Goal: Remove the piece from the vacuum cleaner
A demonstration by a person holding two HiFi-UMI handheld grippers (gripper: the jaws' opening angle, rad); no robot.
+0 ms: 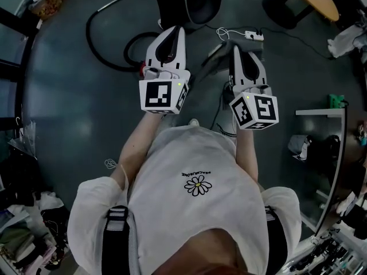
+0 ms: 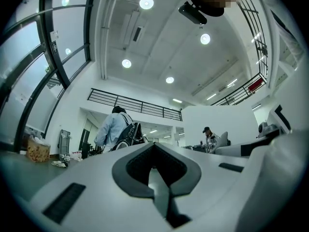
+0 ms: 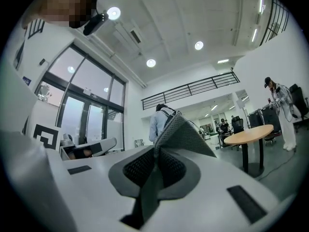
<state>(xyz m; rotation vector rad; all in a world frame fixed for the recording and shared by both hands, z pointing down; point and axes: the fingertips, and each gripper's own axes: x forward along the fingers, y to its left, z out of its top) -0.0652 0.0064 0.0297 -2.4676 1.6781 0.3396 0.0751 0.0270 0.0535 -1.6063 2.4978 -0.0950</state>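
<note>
The left gripper (image 1: 179, 33) and right gripper (image 1: 237, 51) both have their fingers drawn together on nothing and aim level into the room. The vacuum cleaner hose (image 1: 98, 46) and a grey part (image 1: 213, 59) lie on the floor (image 1: 69, 107) below. The approach is therefore probably downward, and the right gripper appears nearer the grey part.

Hose (image 1: 88, 36) left of left tool (image 1: 174, 32)

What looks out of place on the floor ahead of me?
A black hose lies looped across the floor, left of centre in the head view, and a white power strip trails its cable farther right. Both look like trip hazards. Nothing appears spilled.
</note>
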